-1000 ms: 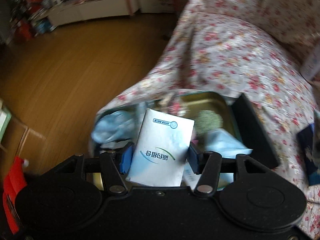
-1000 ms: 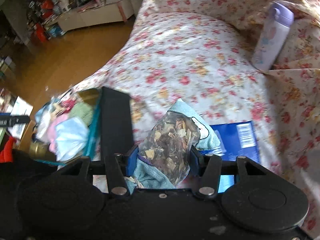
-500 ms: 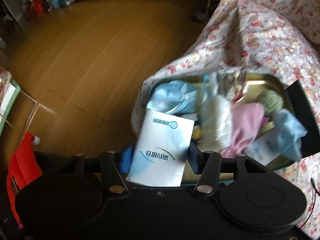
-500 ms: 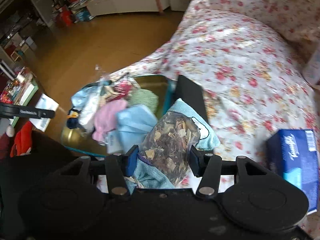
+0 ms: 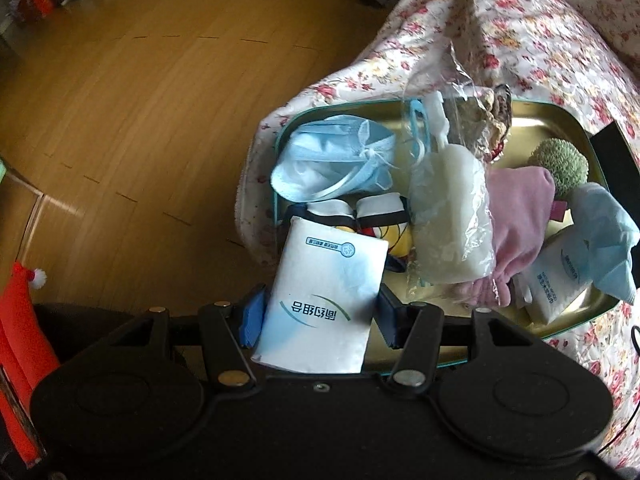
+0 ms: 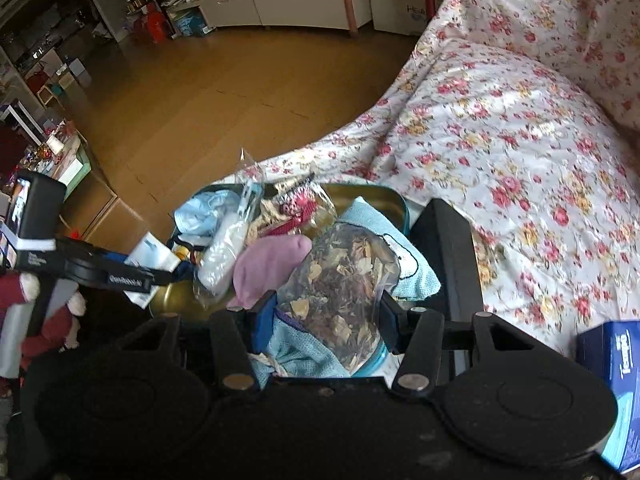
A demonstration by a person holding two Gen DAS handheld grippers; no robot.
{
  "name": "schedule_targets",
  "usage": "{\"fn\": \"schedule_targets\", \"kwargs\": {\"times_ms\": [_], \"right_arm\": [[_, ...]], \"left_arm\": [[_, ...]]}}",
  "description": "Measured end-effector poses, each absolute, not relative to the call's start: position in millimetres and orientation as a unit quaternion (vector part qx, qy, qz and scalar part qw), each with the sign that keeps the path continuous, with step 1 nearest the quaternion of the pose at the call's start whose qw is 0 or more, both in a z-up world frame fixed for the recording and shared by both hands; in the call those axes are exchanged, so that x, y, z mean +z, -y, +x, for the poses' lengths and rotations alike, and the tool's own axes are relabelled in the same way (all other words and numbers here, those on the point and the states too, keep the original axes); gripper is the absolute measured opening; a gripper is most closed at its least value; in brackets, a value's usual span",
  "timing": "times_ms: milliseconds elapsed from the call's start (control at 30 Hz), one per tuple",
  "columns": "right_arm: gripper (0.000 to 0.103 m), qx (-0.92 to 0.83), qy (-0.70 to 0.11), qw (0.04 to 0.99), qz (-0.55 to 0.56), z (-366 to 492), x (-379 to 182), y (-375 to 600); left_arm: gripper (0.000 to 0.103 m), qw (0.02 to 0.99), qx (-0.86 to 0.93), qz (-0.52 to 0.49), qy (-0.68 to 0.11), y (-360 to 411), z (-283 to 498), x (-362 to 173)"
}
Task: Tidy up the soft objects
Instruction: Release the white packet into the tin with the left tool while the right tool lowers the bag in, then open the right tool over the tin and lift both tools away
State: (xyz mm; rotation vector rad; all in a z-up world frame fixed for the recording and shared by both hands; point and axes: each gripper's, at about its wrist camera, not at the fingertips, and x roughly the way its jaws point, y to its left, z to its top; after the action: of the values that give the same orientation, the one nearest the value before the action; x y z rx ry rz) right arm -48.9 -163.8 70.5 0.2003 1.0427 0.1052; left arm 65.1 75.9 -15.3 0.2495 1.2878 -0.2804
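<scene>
While both tools hang over the gold tin tray at the edge of the flowered bedspread, each has a load: the left gripper is clamped on a white tissue pack in the lower middle of its frame, and the right gripper pinches a clear bag of dried petals together with a pale blue cloth. The tray is already crowded (a blue face mask, a bagged white sponge, a pink cloth, a green ball). To set these down well, I would lower each load onto a bare patch of gold near the bottom edge, release only once it rests, and keep the two tools from crossing.
</scene>
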Motion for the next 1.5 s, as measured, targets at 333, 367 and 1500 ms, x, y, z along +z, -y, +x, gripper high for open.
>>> {"fn": "schedule_targets", "kwargs": {"times_ms": [333, 367, 1500], "right_arm": [[0.051, 0.059, -0.49, 0.865, 0.09, -25, 71, 147], [0.051, 0.059, -0.49, 0.865, 0.09, -22, 71, 145], [0.062, 0.022, -0.494, 0.864, 0.09, -67, 61, 154]], "left_arm": [[0.054, 0.763, -0.187, 0.135, -0.603, -67, 63, -26], [0.054, 0.764, -0.187, 0.135, -0.603, -67, 62, -25], [0.079, 0.837, -0.099, 0.107, -0.528, -74, 35, 38]]}}
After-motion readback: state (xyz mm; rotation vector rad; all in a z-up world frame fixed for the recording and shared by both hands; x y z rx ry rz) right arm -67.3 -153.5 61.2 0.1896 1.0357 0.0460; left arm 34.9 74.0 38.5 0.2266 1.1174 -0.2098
